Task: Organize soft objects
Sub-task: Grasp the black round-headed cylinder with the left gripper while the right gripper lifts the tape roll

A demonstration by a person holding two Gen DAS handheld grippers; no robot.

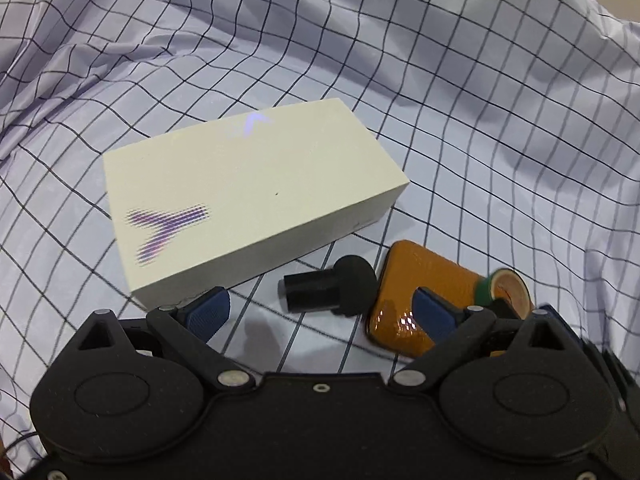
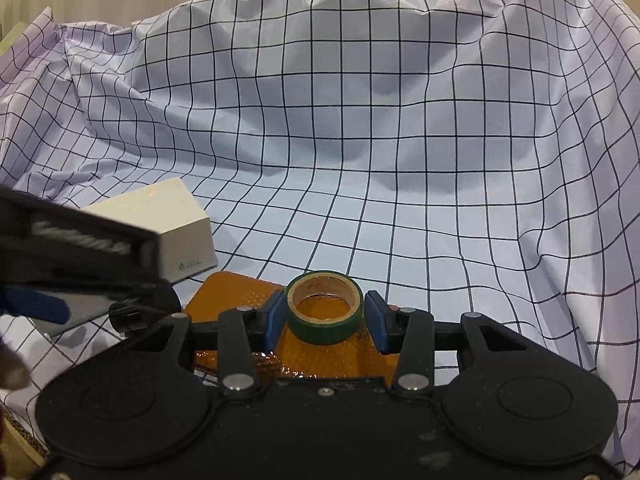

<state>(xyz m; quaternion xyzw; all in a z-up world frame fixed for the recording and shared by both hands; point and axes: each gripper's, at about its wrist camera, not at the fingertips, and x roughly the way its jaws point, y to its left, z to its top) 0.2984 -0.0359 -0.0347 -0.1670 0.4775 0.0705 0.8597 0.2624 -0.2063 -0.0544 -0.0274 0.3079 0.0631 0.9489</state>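
A green tape roll [image 2: 325,307] stands on an orange padded pouch [image 2: 236,292]. My right gripper [image 2: 326,316] has its blue pads on either side of the roll, closed on it. In the left wrist view the roll [image 1: 505,289] sits at the pouch's [image 1: 404,280] right end. My left gripper [image 1: 320,310] is open above the cloth, with a black cylindrical piece [image 1: 326,290] lying between and just ahead of its fingers. A cream foam block [image 1: 248,200] lies to the left of it and also shows in the right wrist view [image 2: 176,224].
A white cloth with a black grid [image 2: 360,140] covers the surface and rises in folds at the back. The left gripper's body [image 2: 76,252] shows at the left of the right wrist view. A cardboard edge [image 2: 20,440] is at lower left.
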